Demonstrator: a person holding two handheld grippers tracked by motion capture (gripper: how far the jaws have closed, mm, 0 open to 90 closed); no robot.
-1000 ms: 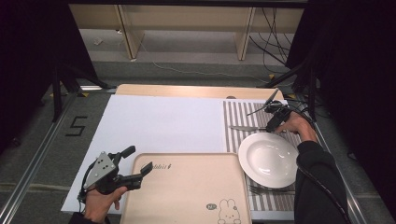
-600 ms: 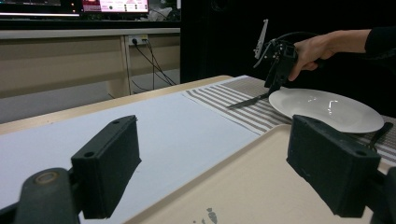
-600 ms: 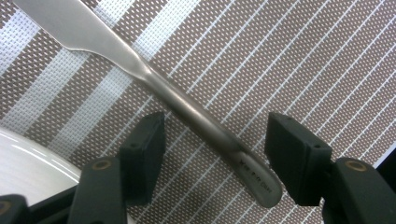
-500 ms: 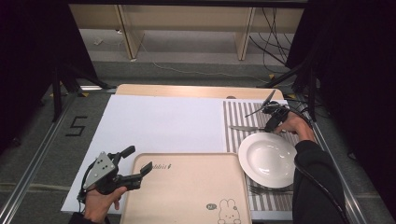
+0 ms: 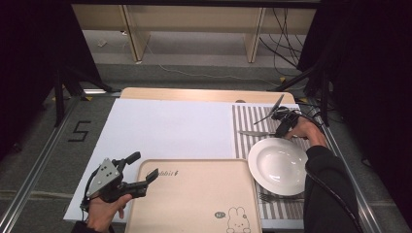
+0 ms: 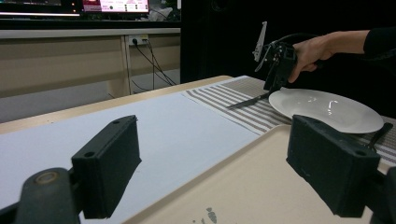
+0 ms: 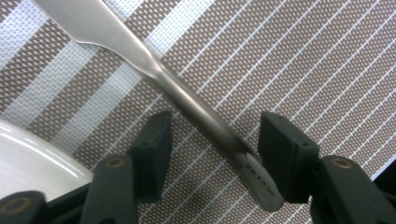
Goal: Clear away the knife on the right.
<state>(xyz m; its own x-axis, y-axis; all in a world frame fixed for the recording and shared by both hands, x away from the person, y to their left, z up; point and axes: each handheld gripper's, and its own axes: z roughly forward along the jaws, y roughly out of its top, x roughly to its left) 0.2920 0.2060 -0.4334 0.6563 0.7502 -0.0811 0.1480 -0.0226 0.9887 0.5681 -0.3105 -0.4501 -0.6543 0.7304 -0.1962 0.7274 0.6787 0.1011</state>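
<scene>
The left gripper (image 5: 141, 172) idles wide open at the tray's (image 5: 194, 194) nine o'clock. At the plate's (image 5: 278, 165) twelve o'clock, the right gripper (image 7: 212, 140) has just been closing, half-open jaws straddling the knife (image 7: 196, 109) handle on the striped mat (image 7: 299, 60) without pinching it. Next it likely needs a squeeze, then a lift.

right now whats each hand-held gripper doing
left hand-held gripper: open, holding nothing.
right hand-held gripper: open, closing around the knife handle, not yet gripping.

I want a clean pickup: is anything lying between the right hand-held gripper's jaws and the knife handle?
Nothing visible. The knife lies bare on the striped placemat, its handle between the jaws of the right hand-held gripper, which have just been closing. The plate sits off to one side.
</scene>
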